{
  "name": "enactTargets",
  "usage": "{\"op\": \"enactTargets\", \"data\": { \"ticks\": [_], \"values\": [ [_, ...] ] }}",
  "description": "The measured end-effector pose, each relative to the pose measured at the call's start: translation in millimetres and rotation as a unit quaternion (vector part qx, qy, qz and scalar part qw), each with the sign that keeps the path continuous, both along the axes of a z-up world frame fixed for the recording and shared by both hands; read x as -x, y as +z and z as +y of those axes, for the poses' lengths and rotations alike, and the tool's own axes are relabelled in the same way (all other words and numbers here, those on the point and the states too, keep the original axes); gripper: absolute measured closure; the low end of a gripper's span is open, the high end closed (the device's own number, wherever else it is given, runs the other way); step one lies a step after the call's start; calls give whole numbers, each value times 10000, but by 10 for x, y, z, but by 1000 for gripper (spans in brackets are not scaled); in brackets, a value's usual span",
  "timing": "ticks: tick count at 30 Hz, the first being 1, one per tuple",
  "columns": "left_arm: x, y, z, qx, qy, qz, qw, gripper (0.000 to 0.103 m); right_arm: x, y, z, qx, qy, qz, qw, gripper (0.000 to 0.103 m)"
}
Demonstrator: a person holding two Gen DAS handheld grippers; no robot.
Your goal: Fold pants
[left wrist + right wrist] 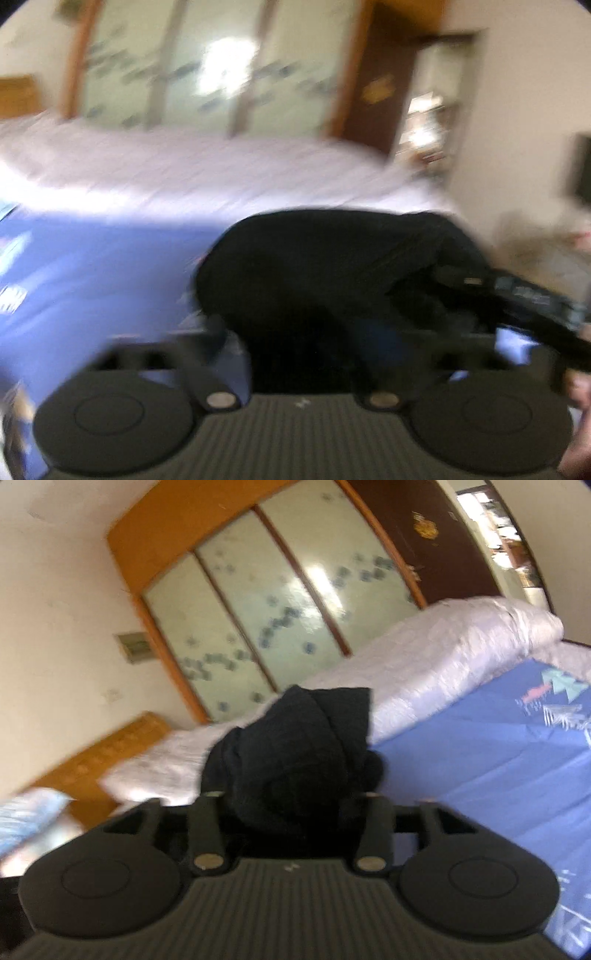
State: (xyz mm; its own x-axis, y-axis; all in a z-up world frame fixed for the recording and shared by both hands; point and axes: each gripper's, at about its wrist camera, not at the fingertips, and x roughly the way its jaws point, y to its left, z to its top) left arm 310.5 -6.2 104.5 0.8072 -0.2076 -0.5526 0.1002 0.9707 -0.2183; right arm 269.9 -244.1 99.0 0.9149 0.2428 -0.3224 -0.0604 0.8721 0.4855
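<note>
The black pants [325, 266] hang bunched in front of my left gripper [306, 343], held up above the blue bed sheet [92, 266]. The left jaws are buried in the dark cloth and appear shut on it. In the right wrist view the pants [303, 746] are a dark bundle rising from my right gripper [291, 805], whose jaws are closed in on the fabric. The right gripper's body [535, 295] shows at the right of the left wrist view, close to the same bundle. Both views are blurred by motion.
A white quilt [424, 672] lies along the far side of the bed. Behind it stand a wardrobe with frosted sliding doors [258, 620] and a dark brown door [424, 531]. A wooden headboard [107, 753] and a pillow [29, 819] are at the left.
</note>
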Motion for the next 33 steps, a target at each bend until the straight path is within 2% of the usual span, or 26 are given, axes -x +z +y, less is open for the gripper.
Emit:
{"op": "enactTargets", "data": {
  "ticks": [1,2,3,4,5,6,10,12,15,16,17,21,23,27,33],
  "values": [
    [-153,-281,-5,-283,293,385,9984,28,-127,-206,42,251,-178,408,9987,12],
    [-279,-602,13,-476,477,972,9930,53,-247,-459,83,519,-319,882,9942,21],
    [-303,-802,74,-358,528,1347,9888,58,-262,-634,93,569,-337,1142,9913,42],
    [-255,-982,151,7,543,1565,9862,59,-215,-802,78,417,-217,1299,9904,47],
    [-136,-1109,224,353,572,1601,9848,56,-119,-906,54,250,-77,1313,9910,47],
    [6,-1179,256,466,629,1591,9842,55,22,-975,53,225,12,1294,9913,47],
    [496,-1183,335,539,657,1518,9848,53,523,-947,129,305,226,1361,9900,47],
    [805,-1034,243,421,572,1390,9877,49,694,-826,256,344,302,1412,9889,46],
    [1272,-759,53,161,439,1114,9927,38,1092,-756,467,576,367,1403,9878,44],
    [1420,-671,5,106,412,1059,9935,31,1254,-722,498,646,381,1417,9871,43],
    [1584,-581,-58,35,390,1012,9941,24,1423,-714,547,682,357,1422,9868,41],
    [1959,-254,-241,-372,433,839,9948,11,1991,-632,519,548,47,1377,9889,25],
    [2138,-140,-265,-485,446,725,9952,1,2174,-625,488,463,-102,1420,9887,23],
    [2450,-14,-300,-635,380,559,9957,0,2554,-600,514,455,-219,1546,9867,17],
    [2738,54,-352,-690,302,603,9953,0,2784,-468,623,459,-201,1329,9899,10]
  ]
}}
